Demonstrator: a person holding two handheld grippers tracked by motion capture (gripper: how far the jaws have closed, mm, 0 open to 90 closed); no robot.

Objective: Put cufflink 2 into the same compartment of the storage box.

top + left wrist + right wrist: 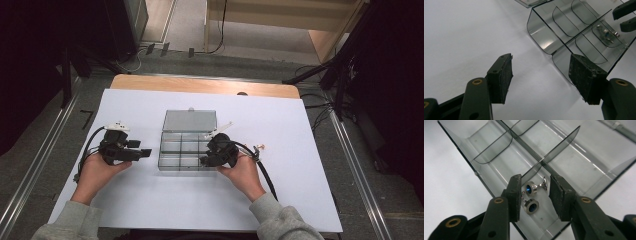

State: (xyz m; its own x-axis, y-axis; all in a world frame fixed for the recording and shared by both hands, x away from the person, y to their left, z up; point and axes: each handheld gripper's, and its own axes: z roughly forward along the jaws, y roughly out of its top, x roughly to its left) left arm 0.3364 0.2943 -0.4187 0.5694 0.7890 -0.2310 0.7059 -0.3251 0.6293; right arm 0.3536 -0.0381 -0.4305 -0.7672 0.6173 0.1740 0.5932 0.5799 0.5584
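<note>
- Two cufflinks (532, 197) lie in box (186, 141) corner compartment, mid-counter (150, 200).
- Right hand-held gripper (533, 197) straddles them, jaws apart, not pressing.
- Left hand-held gripper (541, 77) wide, empty, beside box.

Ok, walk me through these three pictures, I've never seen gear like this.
A person sits at a table covered in white and holds a hand-operated gripper in each hand: the left gripper and the right gripper. One picture looks down from above. The other two come from small cameras riding on each gripper, looking along its black fingers. On the table stands a clear plastic organiser box with its lid open. The right gripper hangs over a corner compartment where two silver cufflinks with blue faces lie loose between its open fingers. The left gripper is open and holds nothing, beside the box.
</note>
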